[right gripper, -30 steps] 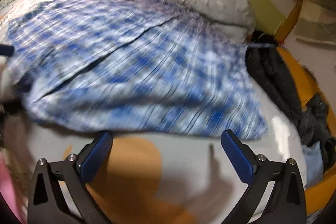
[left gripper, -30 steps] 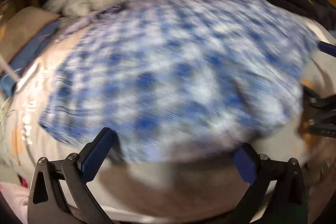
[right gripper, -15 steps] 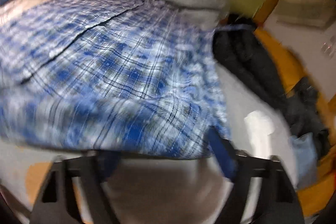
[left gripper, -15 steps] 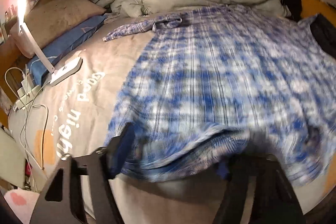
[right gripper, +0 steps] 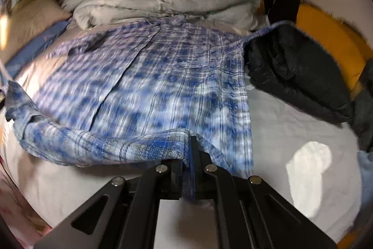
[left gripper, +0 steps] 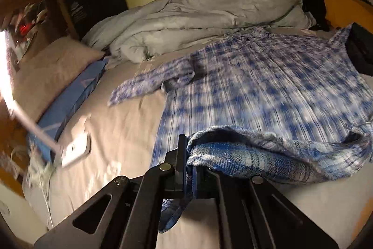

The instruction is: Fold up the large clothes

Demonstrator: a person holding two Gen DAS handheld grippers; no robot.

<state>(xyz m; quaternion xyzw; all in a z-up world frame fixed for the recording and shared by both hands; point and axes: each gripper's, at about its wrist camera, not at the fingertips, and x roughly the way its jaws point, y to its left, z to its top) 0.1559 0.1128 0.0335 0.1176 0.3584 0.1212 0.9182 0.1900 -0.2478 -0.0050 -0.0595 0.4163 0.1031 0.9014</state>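
A large blue and white plaid shirt (left gripper: 268, 90) lies spread on the bed, collar toward the far side; it also shows in the right wrist view (right gripper: 163, 76). My left gripper (left gripper: 187, 155) is shut on the shirt's near hem at its left corner and lifts it off the sheet. My right gripper (right gripper: 190, 155) is shut on the same hem at its right corner. The raised hem (right gripper: 93, 146) hangs in a band between the two grippers. One sleeve (left gripper: 149, 81) lies out to the left.
A crumpled grey duvet (left gripper: 198, 15) is heaped at the far side. A dark jacket (right gripper: 296, 71) lies right of the shirt. A pillow (left gripper: 49, 71), a blue cushion (left gripper: 67, 104) and a white lamp base (left gripper: 74, 151) sit on the left. A white sock (right gripper: 310, 169) lies at right.
Both grippers went from open in front of the hem to shut on it. They have lifted the hem, and the views have pulled back and up.
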